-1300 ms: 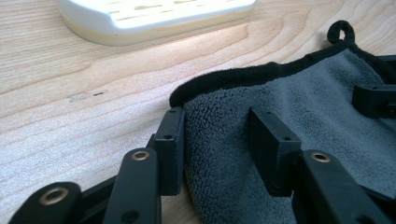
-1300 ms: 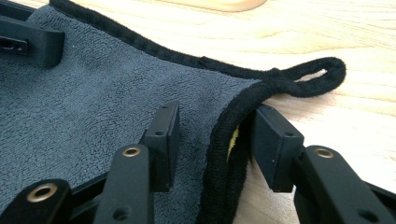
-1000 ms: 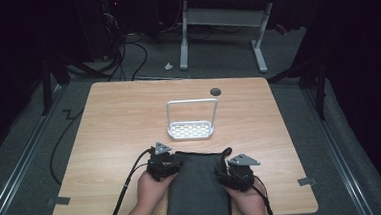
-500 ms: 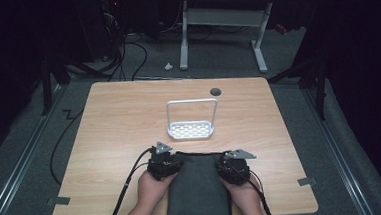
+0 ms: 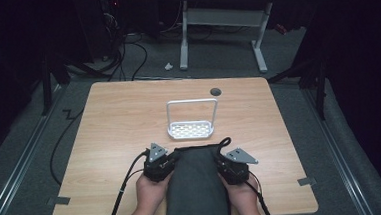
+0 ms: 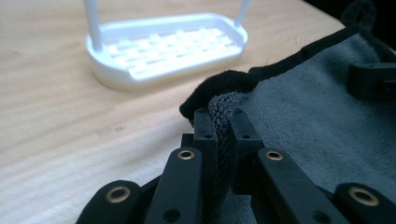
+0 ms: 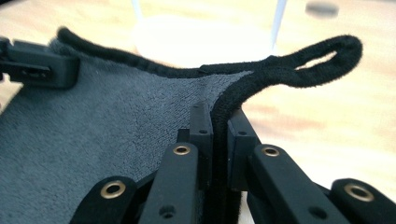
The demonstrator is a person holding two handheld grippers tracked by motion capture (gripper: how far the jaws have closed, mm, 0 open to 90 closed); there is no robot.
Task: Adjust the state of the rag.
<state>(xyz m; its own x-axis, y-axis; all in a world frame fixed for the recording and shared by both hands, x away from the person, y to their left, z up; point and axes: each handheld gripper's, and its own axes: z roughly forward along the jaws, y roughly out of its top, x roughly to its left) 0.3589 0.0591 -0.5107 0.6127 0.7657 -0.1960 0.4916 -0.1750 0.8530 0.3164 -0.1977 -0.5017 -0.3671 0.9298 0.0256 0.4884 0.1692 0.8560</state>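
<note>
Towel: a dark grey towel (image 5: 196, 187) with black edging lies on the near part of the wooden counter (image 5: 109, 122), running from just short of the white rack back past the near edge, between the person's two hands.
Left tool: the left tool (image 5: 169, 160) sits at the towel's far left corner; in the left gripper view (image 6: 223, 126) its jaws are clamped together on a bunched fold of the towel's black-trimmed edge.
Right tool: the right tool (image 5: 223, 161) sits at the far right corner; in the right gripper view (image 7: 219, 123) its jaws are pressed on the black edging just below the hanging loop.
Hanging loop: the loop (image 7: 322, 58) sticks out past the corner in the right gripper view; from above it reads as a small curl (image 5: 225, 142).
White rack: a small white slotted tray with a tall hoop handle (image 5: 191, 130) stands on the counter just beyond the towel, apart from it; the left gripper view shows its slots sharply (image 6: 168, 46), the right gripper view leaves it a blur.
High view extras: a dark round grommet (image 5: 215, 91) near the far edge, both hands (image 5: 151, 192) gripping the tools, and a second desk's white legs (image 5: 258, 43) on the floor behind.
Cross view: each gripper view shows the other tool's black jaw resting on the towel's far corner (image 6: 371, 79).
</note>
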